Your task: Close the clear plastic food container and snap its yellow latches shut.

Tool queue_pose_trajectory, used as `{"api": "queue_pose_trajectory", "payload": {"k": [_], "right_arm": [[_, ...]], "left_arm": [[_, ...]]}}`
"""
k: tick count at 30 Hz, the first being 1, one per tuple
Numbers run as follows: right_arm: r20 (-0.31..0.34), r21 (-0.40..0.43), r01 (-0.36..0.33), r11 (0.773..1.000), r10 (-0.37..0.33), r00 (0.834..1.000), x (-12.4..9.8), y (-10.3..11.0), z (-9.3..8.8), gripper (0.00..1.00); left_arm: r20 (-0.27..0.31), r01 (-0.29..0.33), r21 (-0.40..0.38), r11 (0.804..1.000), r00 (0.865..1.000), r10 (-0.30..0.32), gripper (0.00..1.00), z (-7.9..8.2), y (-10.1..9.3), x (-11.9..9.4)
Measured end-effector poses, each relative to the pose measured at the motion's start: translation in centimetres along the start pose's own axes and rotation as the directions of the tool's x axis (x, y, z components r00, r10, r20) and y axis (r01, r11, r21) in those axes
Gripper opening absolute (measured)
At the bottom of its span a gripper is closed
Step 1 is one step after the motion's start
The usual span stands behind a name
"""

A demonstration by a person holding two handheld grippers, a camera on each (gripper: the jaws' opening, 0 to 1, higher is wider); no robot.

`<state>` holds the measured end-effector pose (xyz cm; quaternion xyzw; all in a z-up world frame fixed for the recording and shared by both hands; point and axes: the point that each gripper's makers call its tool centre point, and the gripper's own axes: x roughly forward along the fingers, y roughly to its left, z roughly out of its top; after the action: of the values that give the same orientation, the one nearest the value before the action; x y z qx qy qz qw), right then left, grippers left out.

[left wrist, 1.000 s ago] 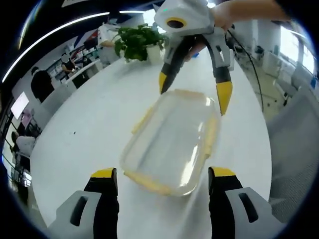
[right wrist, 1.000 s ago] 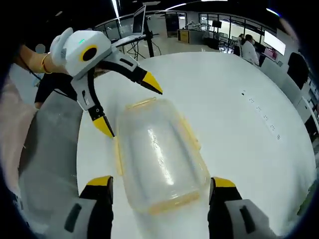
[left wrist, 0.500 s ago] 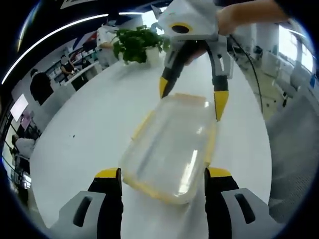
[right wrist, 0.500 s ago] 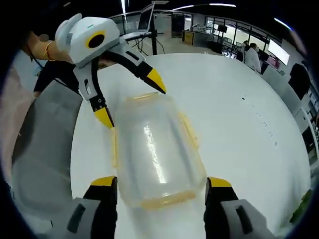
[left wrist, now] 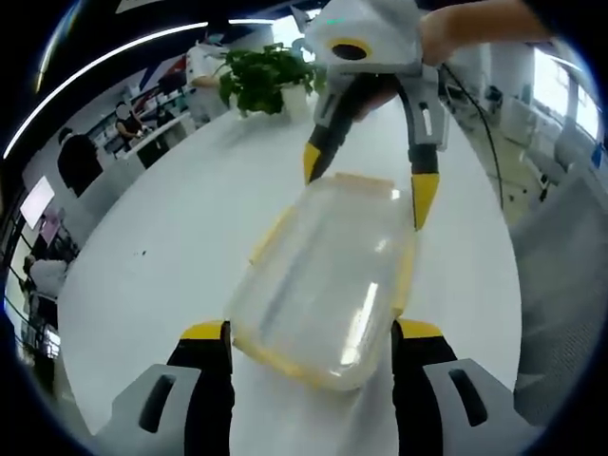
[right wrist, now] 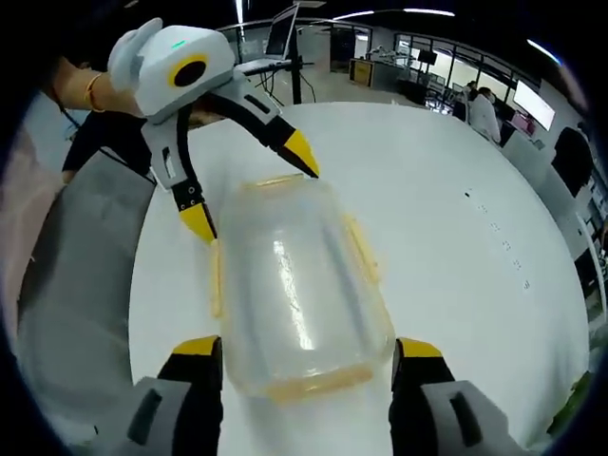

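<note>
My left gripper (left wrist: 311, 334) and right gripper (right wrist: 309, 352) face each other, jaws spread wide; each appears at the other's twelve o'clock.

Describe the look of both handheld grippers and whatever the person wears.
Each gripper, left gripper and right gripper, has a white rounded head with a yellow-ringed dark lens, a green light, and black jaws ending in yellow tips. A gold bracelet circles one wrist.
</note>
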<state>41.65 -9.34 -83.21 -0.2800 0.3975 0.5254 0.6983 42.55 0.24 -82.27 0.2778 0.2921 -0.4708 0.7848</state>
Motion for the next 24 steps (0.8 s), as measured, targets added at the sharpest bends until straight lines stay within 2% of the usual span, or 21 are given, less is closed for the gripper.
{"api": "queue_pose_trajectory", "payload": {"k": [24], "right_arm": [[-0.002, -0.033, -0.015, 0.999, 0.015, 1.0, 2.2, -1.4, 3.6, 0.72]], "left_arm": [[-0.007, -0.015, -0.002, 1.0, 1.0, 0.015, 0.67, -2.2, 3.6, -1.1]]}}
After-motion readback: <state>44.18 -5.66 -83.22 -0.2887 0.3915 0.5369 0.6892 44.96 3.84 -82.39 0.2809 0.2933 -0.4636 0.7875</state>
